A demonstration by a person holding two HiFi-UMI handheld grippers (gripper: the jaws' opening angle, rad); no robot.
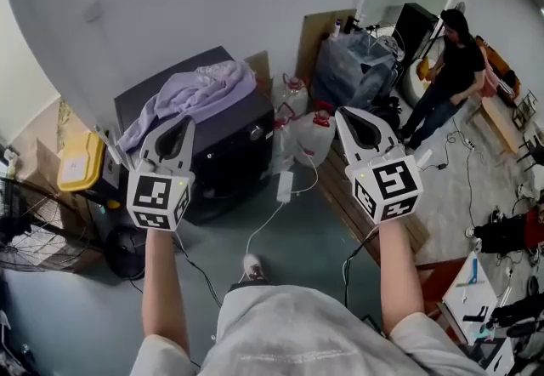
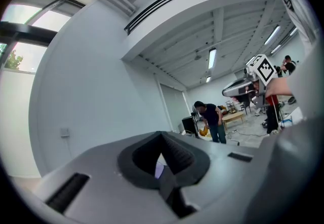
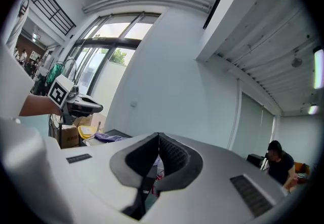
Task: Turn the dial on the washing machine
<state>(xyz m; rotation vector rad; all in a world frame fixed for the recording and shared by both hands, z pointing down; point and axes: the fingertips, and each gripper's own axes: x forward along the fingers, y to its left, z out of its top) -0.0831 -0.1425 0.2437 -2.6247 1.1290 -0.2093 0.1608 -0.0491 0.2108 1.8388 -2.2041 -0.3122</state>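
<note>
**Washer in sight, dial untouched.** A person held the left tool [image 1: 183,121] and the right tool [image 1: 343,115] out level above the floor [image 1: 314,238]. Each tool had its jaws pressed together with nothing between them. The washer [image 1: 223,153], a dark box against the wall, stood ahead and below, nearer the left tool, with a lilac cloth [image 1: 200,87] heaped on top. A small pale knob [image 1: 254,133] near its upper right corner looked like the dial, though it was too small to be sure. Neither tool touched it.

2 risks stood out. Closed jaws could not take the knob, so a tool pushed in as it was would likely skid off. Water jugs [image 1: 313,138] crowded just beside the washer's right side and a white cable [image 1: 280,196] trailed across the floor, so a careless step or reach could knock or snag them.
</note>
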